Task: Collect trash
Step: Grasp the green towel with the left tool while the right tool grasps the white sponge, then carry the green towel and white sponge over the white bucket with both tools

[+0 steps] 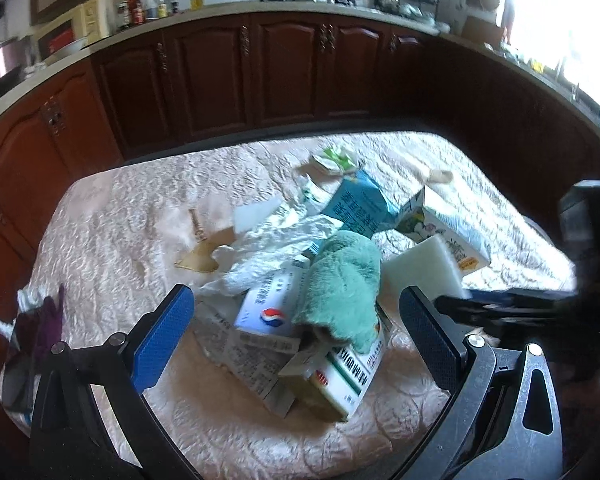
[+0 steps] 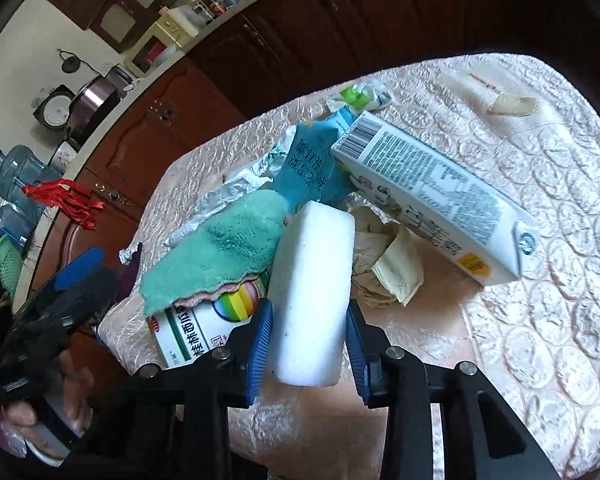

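Note:
A heap of trash lies on the cloth-covered table [image 1: 120,220]. My right gripper [image 2: 308,320] is shut on a white foam block [image 2: 312,300], its blue pads pressed on both sides. To the block's left lies a green fluffy cloth [image 2: 228,248] over a medicine box [image 2: 196,336]. A long white milk carton [image 2: 432,192] and crumpled paper [image 2: 388,264] are to its right. My left gripper [image 1: 296,300] hangs open just above the green cloth [image 1: 344,280] and the boxes [image 1: 332,380], holding nothing. The foam block [image 1: 424,268] shows at the right of the left wrist view.
A blue packet [image 1: 364,204], crumpled white plastic [image 1: 272,240] and a green-white wrapper [image 1: 332,160] lie farther back. A pale peel-like scrap [image 2: 512,106] lies near the far edge. Dark wooden cabinets [image 1: 220,80] stand behind the table. A purple item [image 1: 48,320] hangs at the left edge.

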The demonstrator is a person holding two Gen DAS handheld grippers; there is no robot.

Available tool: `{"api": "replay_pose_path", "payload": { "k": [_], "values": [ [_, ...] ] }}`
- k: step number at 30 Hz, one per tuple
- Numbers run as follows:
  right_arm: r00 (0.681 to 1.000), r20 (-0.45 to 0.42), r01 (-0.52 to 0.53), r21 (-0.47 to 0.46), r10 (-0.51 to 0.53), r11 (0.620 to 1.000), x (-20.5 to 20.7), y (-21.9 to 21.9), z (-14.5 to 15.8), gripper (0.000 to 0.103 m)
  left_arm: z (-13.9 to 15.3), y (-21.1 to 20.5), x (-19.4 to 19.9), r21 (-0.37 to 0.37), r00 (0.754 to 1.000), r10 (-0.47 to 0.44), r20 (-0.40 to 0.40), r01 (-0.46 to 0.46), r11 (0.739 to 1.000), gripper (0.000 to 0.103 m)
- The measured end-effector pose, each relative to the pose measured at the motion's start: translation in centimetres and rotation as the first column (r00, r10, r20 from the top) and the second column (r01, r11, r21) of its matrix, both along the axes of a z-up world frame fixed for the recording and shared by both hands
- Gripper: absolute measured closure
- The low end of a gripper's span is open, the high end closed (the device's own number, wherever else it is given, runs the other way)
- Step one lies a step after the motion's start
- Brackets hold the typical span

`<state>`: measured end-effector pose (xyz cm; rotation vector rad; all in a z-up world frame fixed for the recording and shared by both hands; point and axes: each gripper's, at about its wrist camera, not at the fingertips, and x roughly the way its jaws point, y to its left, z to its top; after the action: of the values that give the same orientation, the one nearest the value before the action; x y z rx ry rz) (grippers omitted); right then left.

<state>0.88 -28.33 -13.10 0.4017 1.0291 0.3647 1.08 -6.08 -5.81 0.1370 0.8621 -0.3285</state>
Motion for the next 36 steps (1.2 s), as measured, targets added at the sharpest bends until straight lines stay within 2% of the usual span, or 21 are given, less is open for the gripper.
{"api": "replay_pose_path", "payload": {
  "k": [1, 3, 4, 6, 10, 13, 16, 25, 31, 36],
  "values": [
    [1.0, 0.01, 0.002, -0.005, -0.002, 1.0, -0.3, -0.3, 0.3, 0.069, -0.3, -0.6, 0.4, 0.012, 1.0, -0.011, -0.006, 0.012, 1.0, 0.001],
    [0.999, 0.041, 0.024, -0.029, -0.022, 0.999, -1.0, -1.4, 1.4, 0.07, -0.9, -1.4, 1.2, 0.022, 0.999, -0.031, -0.031, 0.032, 0.999, 0.013],
    [0.998, 0.05, 0.035, -0.033, -0.033, 0.999, -1.2, -1.9, 1.8, 0.07, -1.2, -1.8, 1.7, 0.026, 0.998, -0.039, -0.051, 0.041, 0.999, 0.023],
    [0.996, 0.069, 0.067, -0.032, -0.064, 0.997, -1.8, -3.2, 2.7, 0.07, -2.0, -2.6, 2.6, 0.031, 0.994, -0.052, -0.093, 0.056, 0.998, 0.031],
    [0.991, 0.083, 0.105, -0.016, -0.103, 0.994, -2.5, -5.1, 3.5, 0.07, -4.1, -3.7, 4.2, 0.038, 0.977, -0.074, -0.2, 0.084, 0.996, 0.061],
    [0.991, 0.08, 0.106, -0.004, -0.105, 0.994, -2.8, -5.3, 3.6, 0.07, -4.3, -3.8, 4.3, 0.051, 0.978, -0.058, -0.201, 0.069, 0.996, 0.072],
    [0.992, 0.091, 0.087, -0.006, -0.086, 0.996, -3.1, -5.1, 4.0, 0.07, -2.9, -3.2, 3.8, -0.003, 0.98, -0.066, -0.187, 0.066, 0.998, 0.076],
    [0.985, 0.155, 0.087, -0.031, -0.081, 0.996, -4.1, -4.7, 6.1, 0.07, 3.1, -3.5, 1.9, -0.094, 0.989, -0.12, -0.082, 0.112, 0.989, 0.076],
    [0.973, 0.195, 0.132, -0.049, -0.121, 0.99, -5.0, -6.2, 7.7, 0.07, 5.0, -5.5, 1.3, -0.118, 0.987, -0.154, -0.043, 0.148, 0.982, 0.076],
    [0.961, 0.216, 0.19, -0.058, -0.173, 0.98, -5.9, -8.6, 8.4, 0.07, 5.4, -8.5, 0.7, -0.119, 0.982, -0.184, -0.031, 0.179, 0.977, 0.076]
  ]
}}
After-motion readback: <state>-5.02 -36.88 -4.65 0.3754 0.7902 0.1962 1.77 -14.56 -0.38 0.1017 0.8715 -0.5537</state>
